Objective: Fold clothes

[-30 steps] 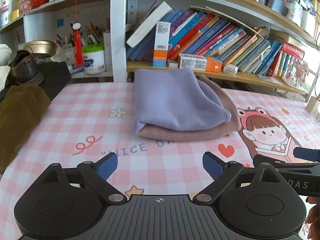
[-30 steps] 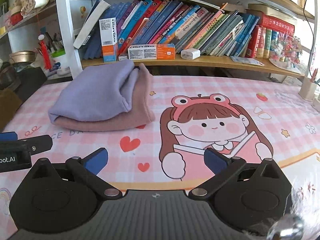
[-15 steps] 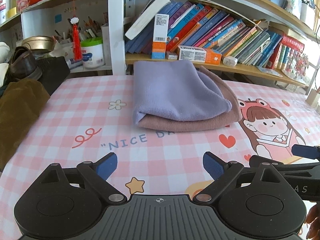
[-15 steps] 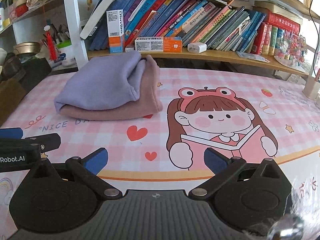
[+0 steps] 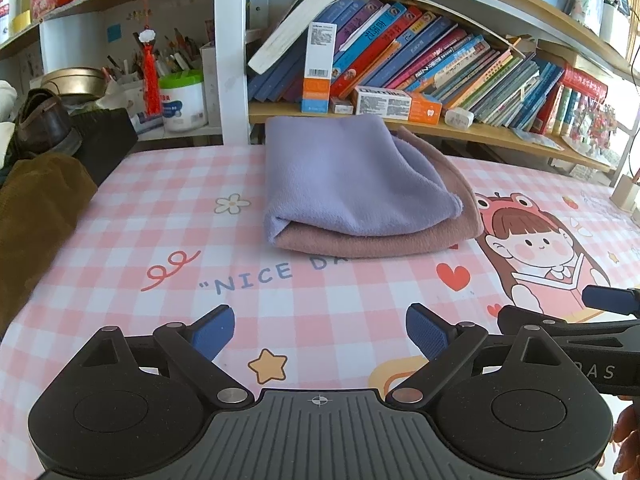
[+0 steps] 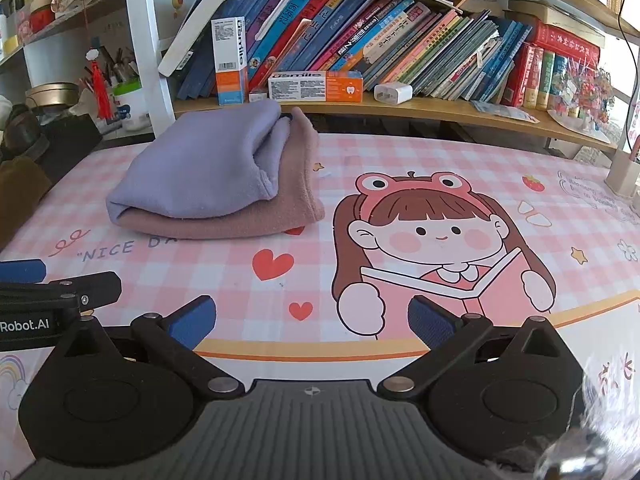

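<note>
A folded lilac garment (image 5: pixel 344 176) lies on top of a folded dusty-pink garment (image 5: pixel 380 240) at the back of the pink checked table (image 5: pixel 160 216). The stack also shows in the right wrist view, lilac (image 6: pixel 200 168) over pink (image 6: pixel 224 224). My left gripper (image 5: pixel 320 330) is open and empty, low over the table's near side, well short of the stack. My right gripper (image 6: pixel 312 318) is open and empty, to the right of the left one. Each gripper sees the other's fingers at its frame edge.
A brown corduroy garment (image 5: pixel 32 216) and dark clothes with a shoe (image 5: pixel 40 124) lie at the table's left edge. A bookshelf (image 5: pixel 420 64) with books and boxes runs behind the table. A white tub (image 5: pixel 182 100) stands on the left shelf.
Both grippers have drawn back from the folded stack and risen a little. The stack looks farther away. Both stay open and empty.
</note>
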